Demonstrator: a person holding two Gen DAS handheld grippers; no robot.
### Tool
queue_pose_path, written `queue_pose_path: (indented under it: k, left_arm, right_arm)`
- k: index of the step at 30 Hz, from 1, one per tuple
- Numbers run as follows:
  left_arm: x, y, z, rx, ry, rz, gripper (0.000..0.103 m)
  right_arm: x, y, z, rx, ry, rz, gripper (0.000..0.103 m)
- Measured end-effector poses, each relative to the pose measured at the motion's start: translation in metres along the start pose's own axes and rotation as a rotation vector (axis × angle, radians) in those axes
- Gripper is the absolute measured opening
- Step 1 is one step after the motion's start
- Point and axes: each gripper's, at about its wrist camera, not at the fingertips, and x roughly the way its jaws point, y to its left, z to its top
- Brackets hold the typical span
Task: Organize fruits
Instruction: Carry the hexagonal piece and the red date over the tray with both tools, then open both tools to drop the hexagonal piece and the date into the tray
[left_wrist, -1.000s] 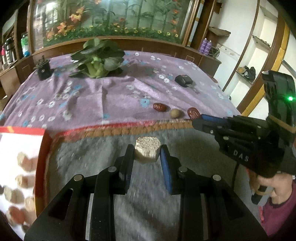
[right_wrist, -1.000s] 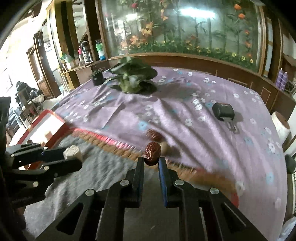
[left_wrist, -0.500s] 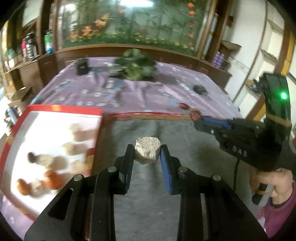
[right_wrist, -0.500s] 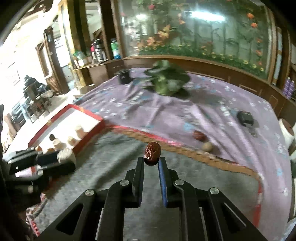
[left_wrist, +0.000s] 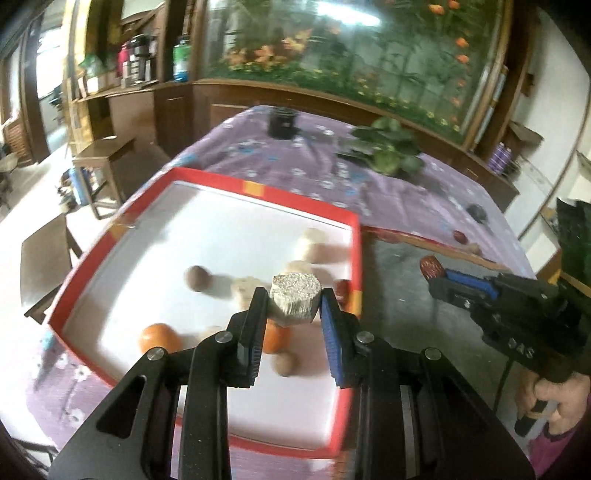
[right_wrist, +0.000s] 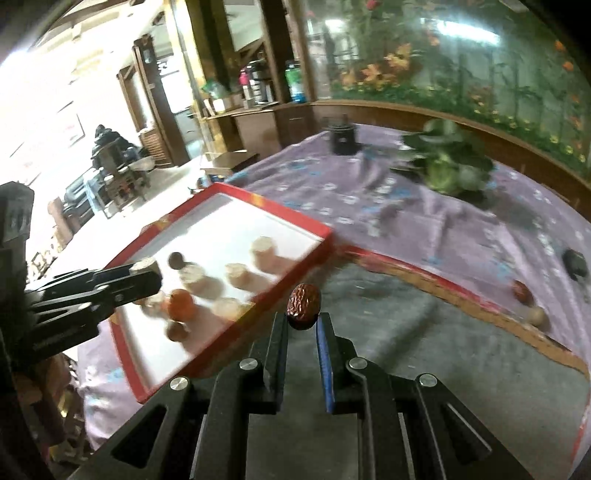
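Observation:
My left gripper (left_wrist: 294, 304) is shut on a pale sugarcane chunk (left_wrist: 294, 300) and hangs over the right part of the red-rimmed white tray (left_wrist: 236, 184). Several pale chunks, brown round fruits and two oranges (left_wrist: 158, 336) lie in that tray. My right gripper (right_wrist: 303, 317) is shut on a wrinkled red date (right_wrist: 303, 305) above the grey mat (right_wrist: 424, 332), just right of the tray's red rim (right_wrist: 258, 201). In the left wrist view the right gripper (left_wrist: 439, 277) shows at the right with the red date (left_wrist: 430, 266) at its tip. Another red date (right_wrist: 521, 291) and a tan round fruit (right_wrist: 537, 316) lie on the purple cloth.
A leafy green vegetable (right_wrist: 448, 162), a black cup (right_wrist: 342, 138) and a small black object (right_wrist: 576, 262) sit on the flowered purple cloth (right_wrist: 406, 221). A glass tank with flowers and wooden shelves stand behind. A person's hand (left_wrist: 554, 398) holds the right gripper's handle.
Both grippers have swung left with their loads: the tray has come from the left edge to under the left gripper. The right gripper has gone from the cloth's border to the tray's side.

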Motion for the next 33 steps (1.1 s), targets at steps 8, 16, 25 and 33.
queue_pose_path:
  k: [8, 16, 25, 33]
  left_arm:
    - [0.015, 0.038, 0.003, -0.09, 0.017, 0.043, 0.028]
    - [0.029, 0.064, 0.009, -0.173, 0.028, 0.058, 0.028]
    - [0.05, 0.073, 0.015, -0.193, 0.05, 0.106, 0.028]
    - [0.051, 0.071, 0.009, -0.19, 0.058, 0.155, 0.051]
  right_arm:
    - [0.032, 0.047, 0.01, -0.072, 0.043, 0.085, 0.015]
    - [0.074, 0.069, 0.025, -0.112, 0.088, 0.106, 0.015]
    - [0.098, 0.076, 0.023, -0.116, 0.119, 0.114, 0.015]
    - [0.091, 0.079, 0.016, -0.138, 0.087, 0.12, 0.036]
